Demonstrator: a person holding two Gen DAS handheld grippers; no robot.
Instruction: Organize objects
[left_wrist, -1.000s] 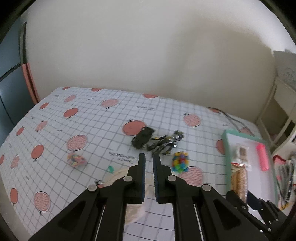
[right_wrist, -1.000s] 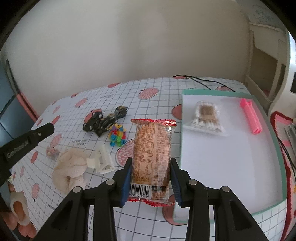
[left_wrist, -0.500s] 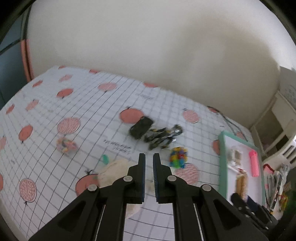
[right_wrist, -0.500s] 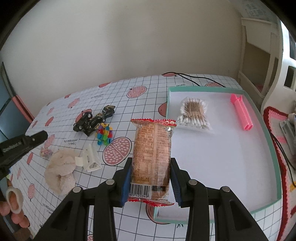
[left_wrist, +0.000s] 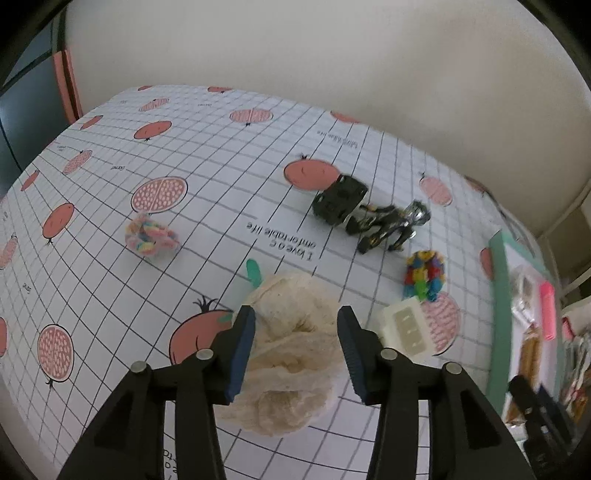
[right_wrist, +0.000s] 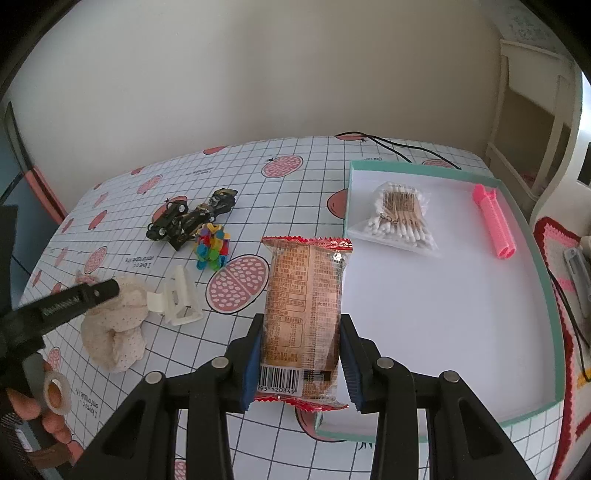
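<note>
My right gripper (right_wrist: 301, 354) is shut on a brown snack packet (right_wrist: 304, 299) with red crimped ends, held upright above the near left edge of the teal-rimmed tray (right_wrist: 546, 406). My left gripper (left_wrist: 295, 332) is open, its fingers on either side of a cream cloth scrunchie (left_wrist: 295, 339) that lies on the tablecloth. The scrunchie (right_wrist: 114, 328) also shows in the right wrist view, with the left gripper's finger (right_wrist: 74, 302) over it.
The tray holds a bag of cotton swabs (right_wrist: 400, 218) and a pink hair roller (right_wrist: 493, 225). On the cloth lie two black toy cars (left_wrist: 369, 216), a colourful clip bundle (left_wrist: 423, 273), a white claw clip (left_wrist: 406, 326), a pastel scrunchie (left_wrist: 149, 236) and a green peg (left_wrist: 253, 271).
My left gripper went from shut to open and dropped down around the cream scrunchie. The right gripper kept its hold on the packet and shifted slightly over the tray's edge.
</note>
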